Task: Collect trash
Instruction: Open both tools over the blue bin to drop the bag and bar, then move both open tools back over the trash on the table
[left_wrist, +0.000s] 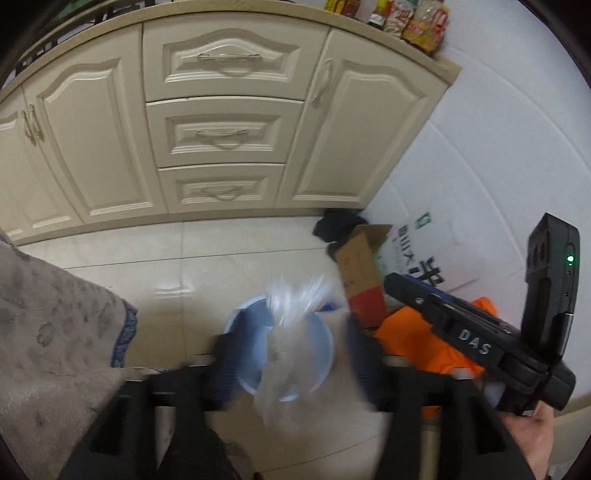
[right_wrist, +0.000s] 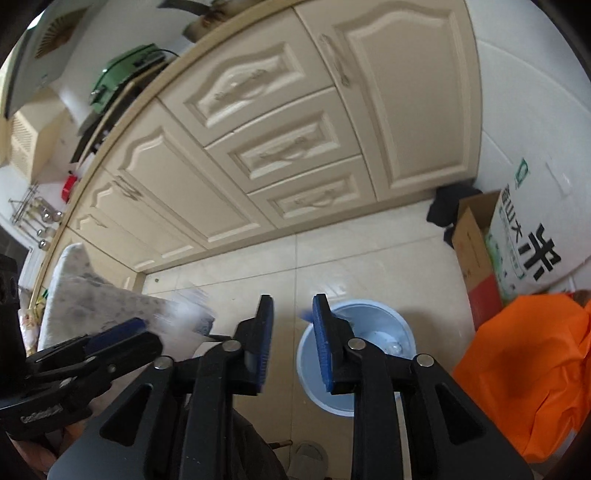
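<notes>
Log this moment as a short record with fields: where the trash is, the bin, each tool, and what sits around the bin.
trash: clear crumpled plastic, blurred, between the left tool's pads over the bin, apparently not pinched
bin: light blue round bin on the tiled floor, open top
left tool: open, above the bin
right tool: open, nothing between its pads, beside the bin
right of bin: cardboard box, orange bag
behind: cream cabinets

Bin (right_wrist: 373, 325): smooth pale-blue plastic; bag (left_wrist: 291, 306) thin clear film. Floor tiles (right_wrist: 258, 266) glossy, box (right_wrist: 474, 243) matt cardboard, cabinet handles (left_wrist: 227, 57) metal.
</notes>
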